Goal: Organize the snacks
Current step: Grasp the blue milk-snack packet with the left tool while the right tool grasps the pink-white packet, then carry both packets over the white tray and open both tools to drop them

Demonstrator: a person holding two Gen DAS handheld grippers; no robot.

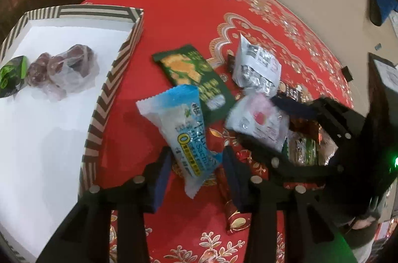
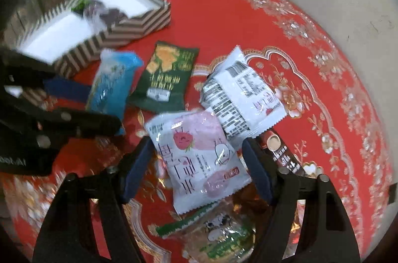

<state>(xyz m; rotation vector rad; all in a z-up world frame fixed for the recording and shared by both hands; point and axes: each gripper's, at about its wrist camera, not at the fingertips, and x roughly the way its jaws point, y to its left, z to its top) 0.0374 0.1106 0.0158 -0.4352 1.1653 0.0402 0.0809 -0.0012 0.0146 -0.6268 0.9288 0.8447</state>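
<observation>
A: Biggest first, what's there?

B: Round counter (image 1: 194, 21) w/ red floral cloth. Striped box (image 1: 117, 79) at its left side in the left wrist view, white inside, holding a clear bag of dark red-brown sweets (image 1: 62, 69) and a green wrapper (image 1: 11, 74) at the edge.

A: Snacks still out on the cloth?

B: Loose pile, mid-counter. Dark green cracker pack (image 1: 196, 81) lies flat just right of the box. White pack w/ barcode (image 2: 241, 91) is beyond the pink one, overlapping it. Blue-white pack (image 1: 184, 131) overlaps the green one's near end. Pink strawberry pack (image 2: 199, 158) sits next to those. Under it: a green-edged clear pack (image 2: 211, 235) and a brown stick pack (image 2: 281, 151) poking out on the right. A red-gold stick (image 1: 231, 210) lies by the left gripper's right finger.

A: Left gripper?

B: Left gripper (image 1: 196, 176) narrowed round the blue-white pack's lower end; fingers sit right at both edges and the pack tilts up off the cloth. Looks held.

A: Right gripper?

B: Right gripper (image 2: 199, 171) half-wide, straddling the pink strawberry pack. Fingers at or very near its sides; can't tell if they press.

A: Anything in the way?

B: Grippers are close together, each showing in the other's view. Pink pack rests on other wrappers, white pack leans onto it.
</observation>
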